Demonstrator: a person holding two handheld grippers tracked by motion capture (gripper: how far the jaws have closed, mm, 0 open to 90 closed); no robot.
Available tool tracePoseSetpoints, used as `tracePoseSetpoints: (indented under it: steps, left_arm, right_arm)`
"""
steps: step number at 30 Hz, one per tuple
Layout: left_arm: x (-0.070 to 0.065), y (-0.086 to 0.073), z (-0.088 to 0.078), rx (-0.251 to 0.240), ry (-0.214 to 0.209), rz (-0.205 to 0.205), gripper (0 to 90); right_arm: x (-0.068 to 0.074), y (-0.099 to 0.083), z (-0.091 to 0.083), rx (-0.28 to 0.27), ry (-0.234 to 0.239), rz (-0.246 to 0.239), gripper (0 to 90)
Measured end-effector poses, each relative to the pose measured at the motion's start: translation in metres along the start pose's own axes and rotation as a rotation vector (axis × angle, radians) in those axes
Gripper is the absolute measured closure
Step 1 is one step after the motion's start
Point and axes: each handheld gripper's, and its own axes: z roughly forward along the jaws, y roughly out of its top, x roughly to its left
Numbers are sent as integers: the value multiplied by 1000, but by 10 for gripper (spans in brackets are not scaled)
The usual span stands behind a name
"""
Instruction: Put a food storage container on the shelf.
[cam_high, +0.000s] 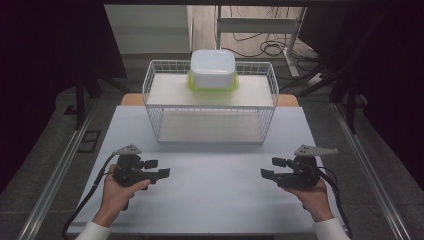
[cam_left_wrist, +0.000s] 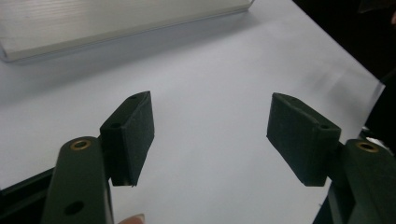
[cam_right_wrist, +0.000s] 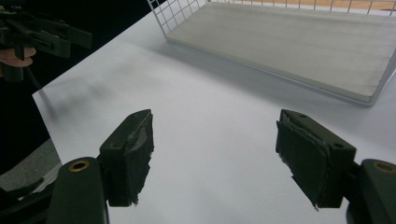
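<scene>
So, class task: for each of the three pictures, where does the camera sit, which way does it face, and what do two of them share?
High view: above the person's side, looking forward and down on the white table, wire rack and lidded container; both hands, left gripper and right gripper show.
Left gripper view: rides that gripper, looking along its open jaws over the table toward the rack's base board.
Right gripper view: along its open jaws toward the rack; the left gripper appears far left.
Shared: both gripper views show the table and rack base.

Matt, smooth white table; thin white-coated wire basket with pale wood-look shelves; glossy white plastic box, lime-green rim; matt black tongs, frayed pads.
</scene>
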Motion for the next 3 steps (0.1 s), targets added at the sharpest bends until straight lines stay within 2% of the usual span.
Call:
tracePoseSetpoints:
  steps: [3]
  left_arm:
    - [1, 1, -3, -19, 13, -2, 310]
  right_arm:
    - [-1, 0, 1, -1, -14, -5, 246]
